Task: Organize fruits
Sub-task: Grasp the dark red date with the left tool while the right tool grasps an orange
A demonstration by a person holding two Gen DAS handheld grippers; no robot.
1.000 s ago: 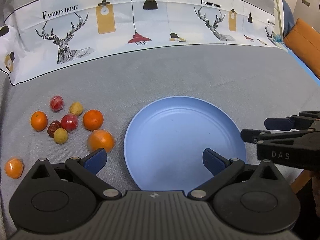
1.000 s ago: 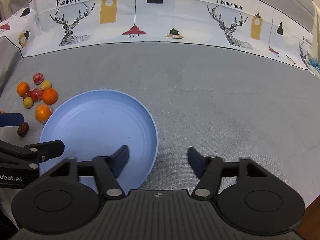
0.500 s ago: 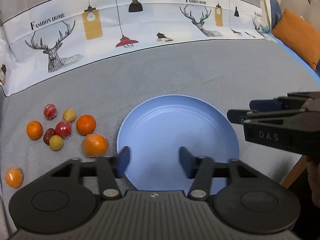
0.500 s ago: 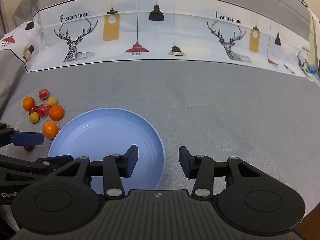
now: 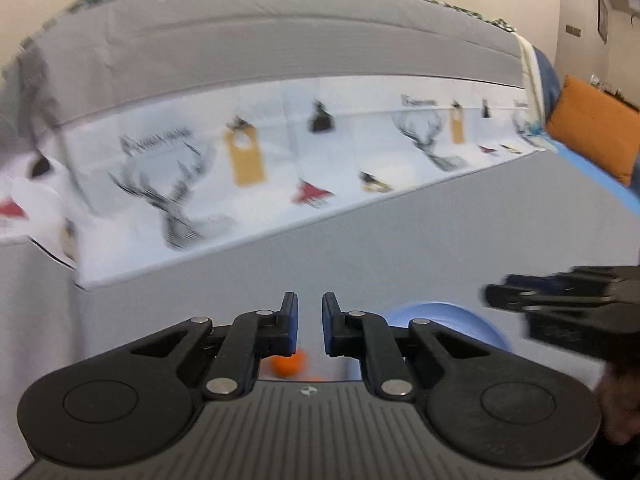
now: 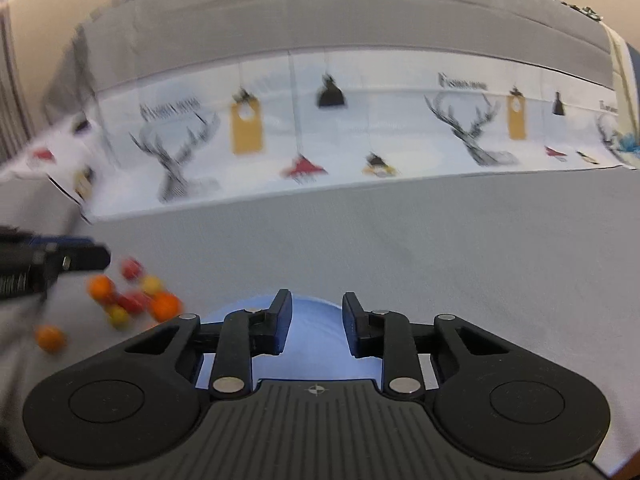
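My left gripper [image 5: 310,304] hangs above the grey cloth, its jaws closing to a narrow slit with nothing between them. Under it, one orange [image 5: 288,364] peeks out and the blue plate [image 5: 460,316] shows at lower right, bare where visible. My right gripper [image 6: 316,302] hovers over the plate [image 6: 316,352]. Its jaws are closing but still apart, with nothing in the gap. A blurred cluster of small red, yellow and orange fruits [image 6: 132,300] lies left of the plate. A lone orange [image 6: 50,338] sits nearer. Each gripper shows at the other view's edge.
Grey cloth [image 6: 460,260] covers the surface. A white printed sheet [image 6: 360,128] with deer and lamps runs along the back. An orange cushion [image 5: 592,128] sits at the far right. Both views are motion-blurred.
Both grippers have risen and tilted up, so plate and fruit slid to the bottom of each view. The left jaws went from wide to almost together. The right jaws narrowed.
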